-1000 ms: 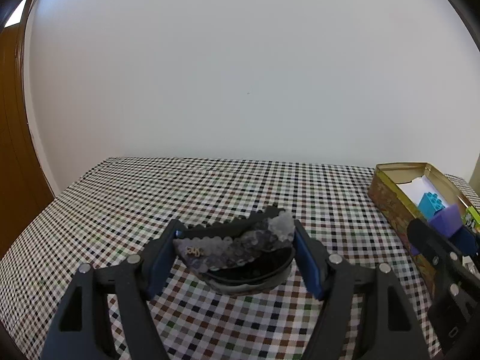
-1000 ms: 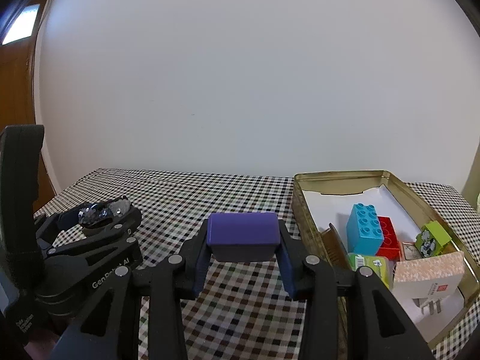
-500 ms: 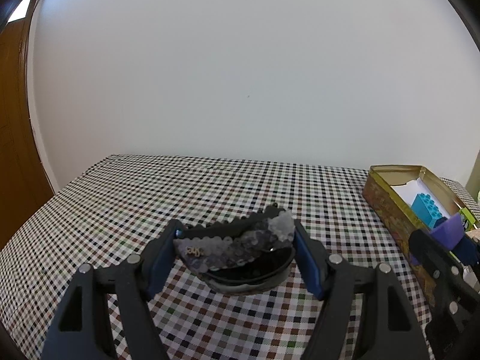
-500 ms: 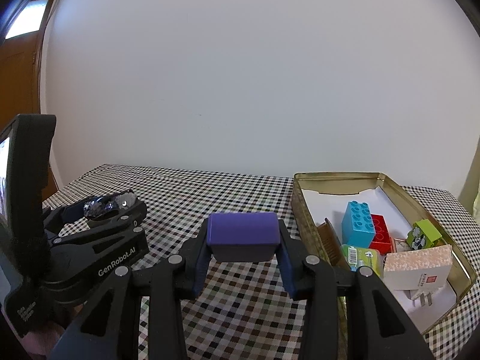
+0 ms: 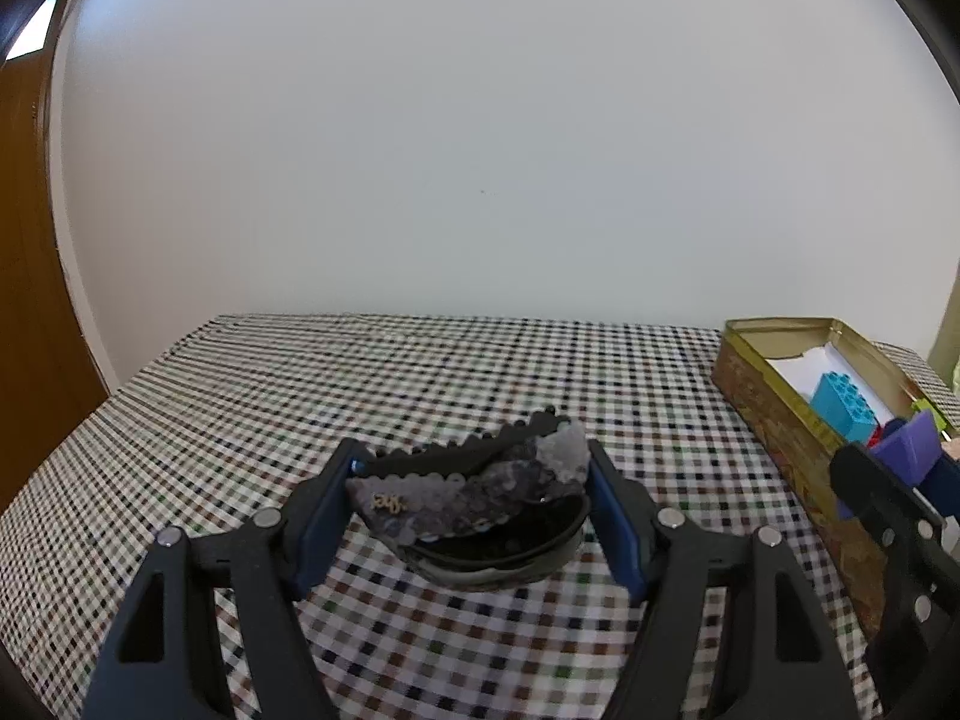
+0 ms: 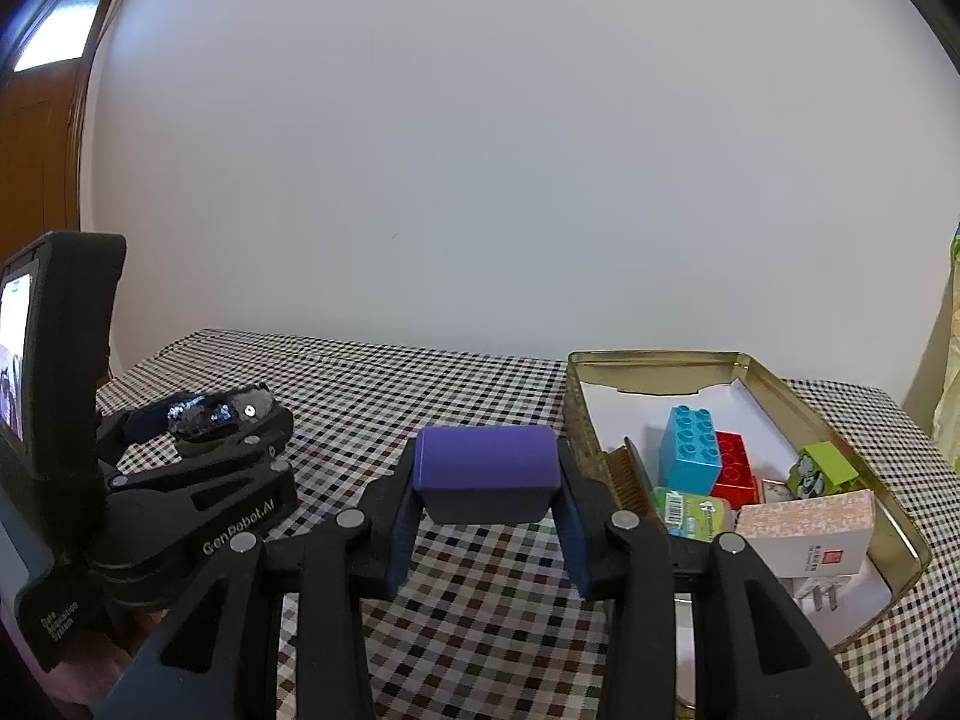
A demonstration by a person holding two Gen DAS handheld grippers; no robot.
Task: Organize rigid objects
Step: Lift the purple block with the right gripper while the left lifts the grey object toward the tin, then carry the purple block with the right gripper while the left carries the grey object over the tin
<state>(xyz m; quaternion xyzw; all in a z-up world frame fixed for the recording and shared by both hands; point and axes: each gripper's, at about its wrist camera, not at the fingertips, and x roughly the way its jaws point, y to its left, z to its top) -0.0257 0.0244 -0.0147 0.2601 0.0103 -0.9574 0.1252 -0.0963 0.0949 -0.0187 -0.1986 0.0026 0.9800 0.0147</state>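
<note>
My left gripper point(image 5: 471, 495) is shut on a black hair clip with grey sequins point(image 5: 480, 492), held above the checkered tablecloth. The clip also shows in the right wrist view point(image 6: 219, 411), at the left with the left gripper point(image 6: 198, 480). My right gripper point(image 6: 487, 498) is shut on a purple block point(image 6: 486, 465), held above the cloth just left of the open gold tin point(image 6: 840, 414). The purple block also shows in the left wrist view point(image 5: 906, 450), at the right edge next to the tin point(image 5: 774, 420).
The tin holds a cyan brick point(image 6: 690, 450), a red brick point(image 6: 735, 468), a green toy block point(image 6: 822, 468), a brown comb point(image 6: 630, 474), a green packet point(image 6: 690, 513) and a pink-topped white plug box point(image 6: 807, 534). A wooden door point(image 5: 24, 300) stands left of the table.
Both grippers have drawn back and risen slightly, each holding its object. The tin sits a little further from the left camera and more of its inside shows in the right view.
</note>
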